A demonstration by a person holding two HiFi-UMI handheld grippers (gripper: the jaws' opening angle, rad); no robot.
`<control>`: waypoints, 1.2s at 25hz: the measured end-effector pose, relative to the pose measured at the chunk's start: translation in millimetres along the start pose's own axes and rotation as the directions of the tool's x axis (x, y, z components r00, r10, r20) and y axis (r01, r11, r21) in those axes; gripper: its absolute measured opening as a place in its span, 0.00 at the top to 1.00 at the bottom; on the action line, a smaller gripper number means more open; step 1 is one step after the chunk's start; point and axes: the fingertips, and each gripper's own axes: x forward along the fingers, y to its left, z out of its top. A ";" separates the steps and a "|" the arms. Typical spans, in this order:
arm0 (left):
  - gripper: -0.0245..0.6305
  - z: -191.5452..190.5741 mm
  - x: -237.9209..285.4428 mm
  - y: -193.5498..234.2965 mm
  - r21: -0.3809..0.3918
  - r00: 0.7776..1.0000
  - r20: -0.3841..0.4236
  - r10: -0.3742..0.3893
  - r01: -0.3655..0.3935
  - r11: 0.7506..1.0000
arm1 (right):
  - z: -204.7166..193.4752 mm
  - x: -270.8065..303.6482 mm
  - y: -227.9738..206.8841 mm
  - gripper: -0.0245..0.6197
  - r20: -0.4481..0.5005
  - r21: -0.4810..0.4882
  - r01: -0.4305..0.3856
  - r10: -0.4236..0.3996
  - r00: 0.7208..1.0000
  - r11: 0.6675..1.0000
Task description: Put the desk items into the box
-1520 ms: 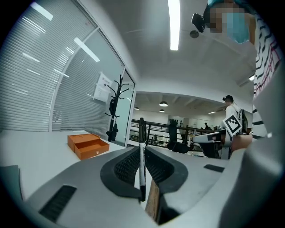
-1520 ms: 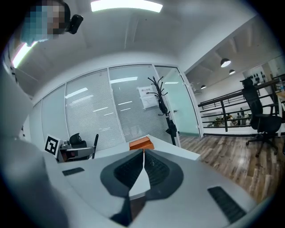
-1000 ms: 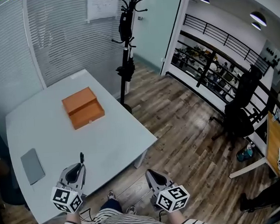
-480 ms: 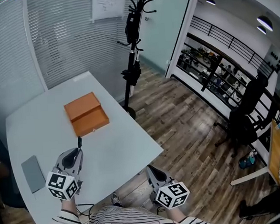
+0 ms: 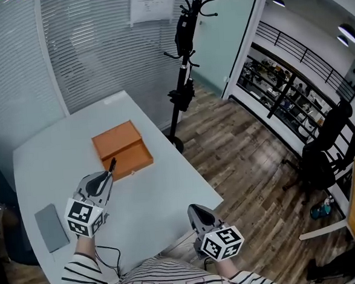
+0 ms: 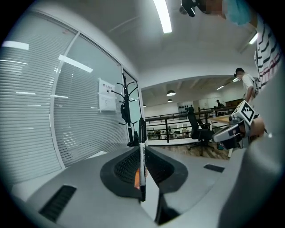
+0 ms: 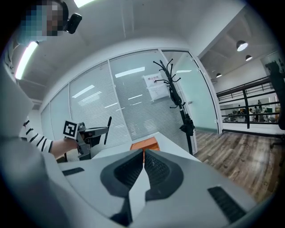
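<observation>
An open orange box [image 5: 123,149] lies on the white table [image 5: 57,153]; it also shows in the right gripper view as the orange box [image 7: 145,144]. My left gripper [image 5: 106,177] is shut on a black pen [image 5: 111,166], just short of the box's near edge. The left gripper view shows the pen [image 6: 142,156] standing upright between the closed jaws of the left gripper [image 6: 142,171]. My right gripper [image 5: 197,214] hangs off the table's near corner over the floor, shut and empty, as the right gripper [image 7: 143,164] in its own view confirms. A grey flat item [image 5: 51,226] lies at the table's left.
A black coat stand [image 5: 184,59] rises just past the table's far right corner. Blinds cover the glass wall behind. Wooden floor lies to the right, with a black office chair [image 5: 327,152] farther off.
My left gripper has carried the pen forward and up the table towards the orange box. The right gripper has stayed near the table's front corner.
</observation>
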 end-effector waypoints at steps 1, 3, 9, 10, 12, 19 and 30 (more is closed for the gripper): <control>0.88 0.1 5.5 6.4 0.009 1.000 0.000 -0.003 0.003 1.000 | 0.1 5.7 -0.1 0.92 -0.005 0.001 0.002 -0.002 1.000 1.000; 0.88 -1.6 16.5 17.7 0.026 1.000 -0.003 -0.010 0.010 1.000 | -0.1 16.7 -0.7 0.92 -0.013 0.003 0.009 -0.009 1.000 1.000; 0.88 -13.8 46.7 38.4 0.080 0.998 -0.037 -0.046 0.049 0.996 | 0.9 41.3 -3.9 0.92 -0.010 0.012 0.037 -0.037 0.999 0.999; 0.88 -15.7 51.8 40.9 0.087 0.998 -0.049 -0.051 0.055 0.995 | 1.9 44.1 -5.2 0.92 -0.010 0.016 0.040 -0.040 0.999 0.999; 0.88 -19.9 61.7 44.9 0.097 0.996 -0.071 -0.058 0.064 0.993 | 3.4 48.9 -7.9 0.92 -0.013 0.022 0.043 -0.042 0.999 0.999; 0.88 -48.9 96.6 57.2 0.106 0.987 -0.158 -0.043 0.061 0.993 | 2.4 62.3 -28.1 0.92 -0.048 0.029 0.031 -0.030 0.998 0.999; 0.88 -91.4 157.7 63.0 0.078 0.956 -0.295 -0.001 0.025 0.997 | 26.6 89.7 -85.6 0.92 -0.104 -0.018 -0.019 0.017 0.994 1.000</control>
